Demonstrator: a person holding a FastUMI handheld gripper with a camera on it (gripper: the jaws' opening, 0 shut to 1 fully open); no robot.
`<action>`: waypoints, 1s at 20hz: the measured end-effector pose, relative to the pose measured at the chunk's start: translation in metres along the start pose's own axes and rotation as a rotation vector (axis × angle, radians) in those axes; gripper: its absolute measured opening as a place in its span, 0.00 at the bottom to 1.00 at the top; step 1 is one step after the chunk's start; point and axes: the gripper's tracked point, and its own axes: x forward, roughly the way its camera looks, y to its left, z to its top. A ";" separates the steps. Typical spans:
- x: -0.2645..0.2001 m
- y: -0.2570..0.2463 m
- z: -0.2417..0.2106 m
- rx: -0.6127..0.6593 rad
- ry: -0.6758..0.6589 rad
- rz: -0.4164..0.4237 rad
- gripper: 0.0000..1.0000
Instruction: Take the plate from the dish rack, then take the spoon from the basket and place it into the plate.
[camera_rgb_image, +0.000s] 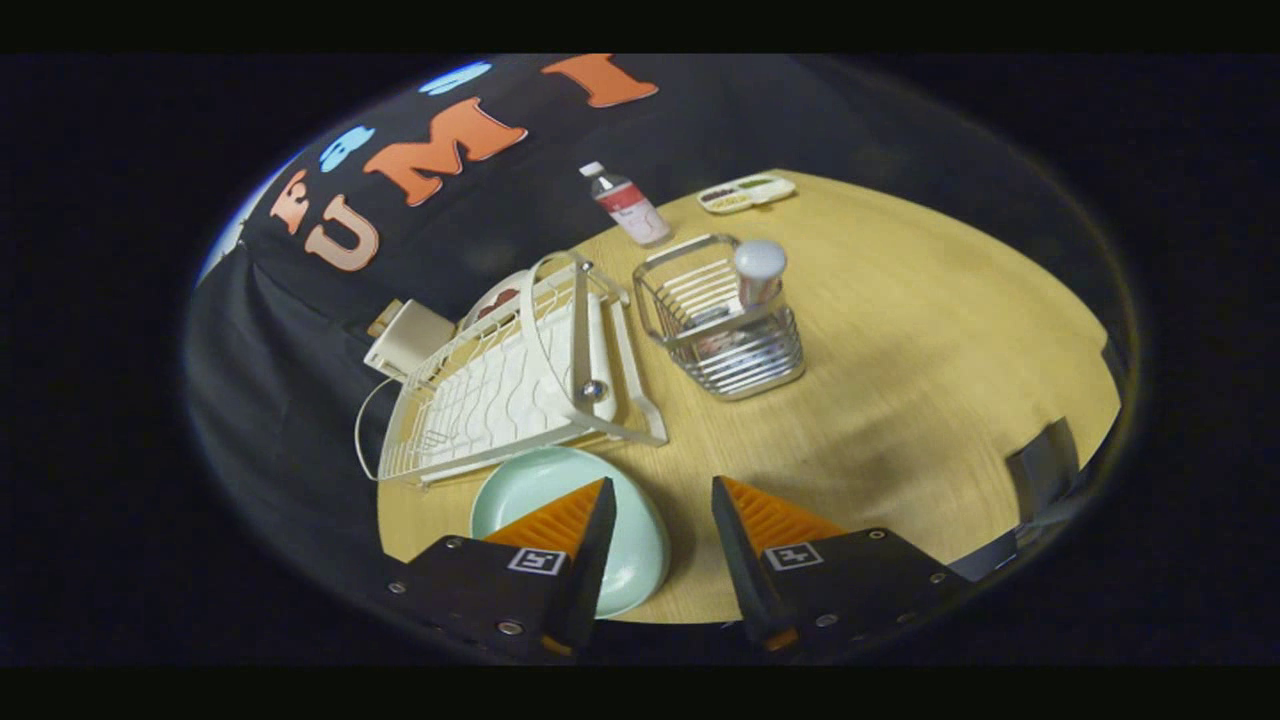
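The gripper (660, 490) is held spread and empty, the plate (545, 485) lying under its left finger, with dish rack (510, 385) and basket (725, 330) beyond.

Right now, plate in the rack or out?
Out. The plate lies flat on the table beside the dish rack, under the open hand-held gripper.

A light wooden desk (900, 330) carries the clutter. Near its far edge a clear bottle (626, 205) with a white cap and a red label stands by the black cloth wall. Farther along that edge lies a small white tray (746, 193) with compartments of coloured contents. A white-capped container (759, 272) stands upright. A cream-coloured boxy object (408, 338) lies against the cloth.
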 end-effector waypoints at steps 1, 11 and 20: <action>-0.004 -0.007 0.016 -0.053 -0.062 -0.046 0.59; -0.009 -0.015 0.097 -0.368 -0.341 -0.211 0.60; 0.012 -0.011 0.094 -0.446 -0.303 -0.246 0.16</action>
